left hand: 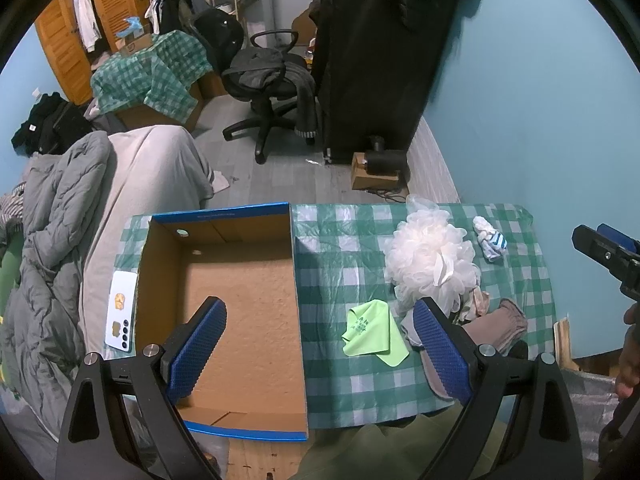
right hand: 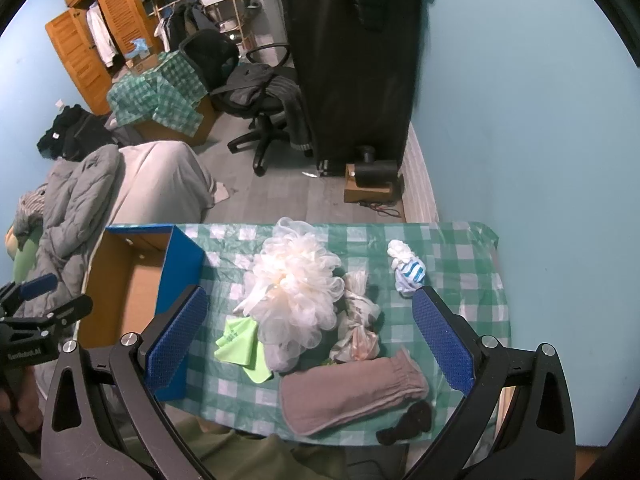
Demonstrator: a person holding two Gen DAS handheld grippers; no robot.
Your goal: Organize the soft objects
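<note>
Between the wide, empty jaws of the right gripper [right hand: 310, 340] lies the white bath pouf [right hand: 296, 284]; left gripper [left hand: 318, 348], equally wide, straddles the box wall [left hand: 298, 300].

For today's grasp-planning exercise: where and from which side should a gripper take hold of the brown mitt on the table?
Probably the gathered cuff of the brown mitt, from above with the right gripper: the mitt lies flat, and the bunched elastic stands proud enough for the fingers to pinch.

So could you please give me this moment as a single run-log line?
left gripper: open, above box | right gripper: open, above loofah | box: empty | green cloth, mitt: on table
</note>
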